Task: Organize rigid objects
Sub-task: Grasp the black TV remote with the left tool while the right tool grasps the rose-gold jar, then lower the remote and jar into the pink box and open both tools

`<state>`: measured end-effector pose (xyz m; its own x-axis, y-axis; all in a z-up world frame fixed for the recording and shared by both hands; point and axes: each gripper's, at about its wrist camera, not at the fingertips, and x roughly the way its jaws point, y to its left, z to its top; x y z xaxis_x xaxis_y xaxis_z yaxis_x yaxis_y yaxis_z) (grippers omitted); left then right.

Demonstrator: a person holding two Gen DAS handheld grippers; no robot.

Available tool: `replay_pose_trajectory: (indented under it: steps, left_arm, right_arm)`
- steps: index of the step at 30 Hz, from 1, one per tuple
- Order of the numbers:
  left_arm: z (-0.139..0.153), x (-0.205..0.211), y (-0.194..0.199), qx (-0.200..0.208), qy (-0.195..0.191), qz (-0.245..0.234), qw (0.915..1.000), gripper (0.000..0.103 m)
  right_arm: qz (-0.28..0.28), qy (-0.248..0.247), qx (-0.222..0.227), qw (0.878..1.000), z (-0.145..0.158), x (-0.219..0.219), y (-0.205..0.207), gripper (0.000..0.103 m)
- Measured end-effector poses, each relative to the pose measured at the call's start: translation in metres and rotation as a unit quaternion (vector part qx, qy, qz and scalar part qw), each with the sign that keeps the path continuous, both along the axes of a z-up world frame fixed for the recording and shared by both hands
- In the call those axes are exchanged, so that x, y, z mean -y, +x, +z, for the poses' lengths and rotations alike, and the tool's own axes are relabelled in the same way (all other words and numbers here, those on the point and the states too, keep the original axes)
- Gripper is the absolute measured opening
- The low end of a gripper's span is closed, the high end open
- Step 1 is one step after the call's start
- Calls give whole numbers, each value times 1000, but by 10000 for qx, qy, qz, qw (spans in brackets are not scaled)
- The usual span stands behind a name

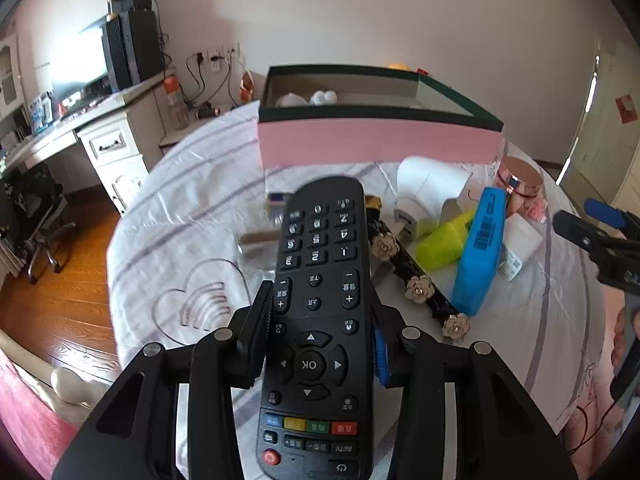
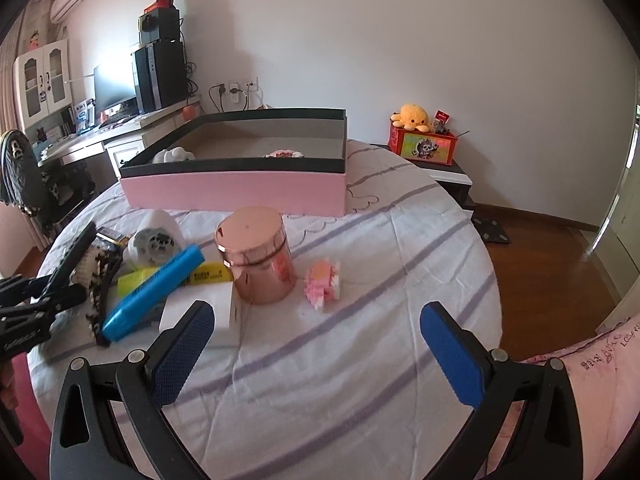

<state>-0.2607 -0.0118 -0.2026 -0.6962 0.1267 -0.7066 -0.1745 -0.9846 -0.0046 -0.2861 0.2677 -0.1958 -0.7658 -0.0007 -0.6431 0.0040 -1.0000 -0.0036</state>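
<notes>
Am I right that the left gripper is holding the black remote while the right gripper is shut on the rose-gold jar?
Not quite. The left gripper does hold the black remote, but the right gripper is open and holds nothing. The rose-gold jar stands on the bed beyond it, untouched, as the right wrist view shows.

Black remote control (image 1: 318, 320) lifted above the bed, long axis toward 12 o'clock

Buttons face up (legends read upside down); the pink box (image 1: 376, 142) with dark rim sits open at 12 o'clock, the blue case (image 1: 478, 254), yellow highlighter (image 1: 442, 242) and rose-gold jar (image 1: 520, 178) clustered at 2 o'clock.
</notes>
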Motion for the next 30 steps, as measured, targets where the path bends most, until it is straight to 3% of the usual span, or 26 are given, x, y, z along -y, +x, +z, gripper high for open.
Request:
replay_pose_trajectory:
  steps: [3,10,12,14,16,18,25,30]
  left_arm:
    - [8,2,0,-75,36,-59,9999,31]
    - [7,6,-5,-72,67,-190,9998,30]
    - [7,8,-5,-63,125,-202,9997,30]
    - [7,8,-4,-84,139,-231,9996,29]
    - [8,7,-4,-114,134,-242,9996,28]
    - [9,5,-4,-139,123,-275,9995,27]
    - [17,4,0,-233,120,-324,9991,26]
    - [27,2,3,-349,109,-324,9988,17]
  right_arm:
    - [18,-1,-43,10000,3,4,-15,103]
    - [305,160,107,9993,1,20,-51,96]
    - [369,175,175,9990,-2,23,-56,78]
    - [445,168,213,9986,-4,27,-59,66]
    - [515,184,279,9981,-6,30,-61,61]
    - [611,136,327,9975,-7,31,-60,48]
    - [602,66,278,9978,-1,27,-52,48]
    - [616,0,162,9980,12,23,-45,48]
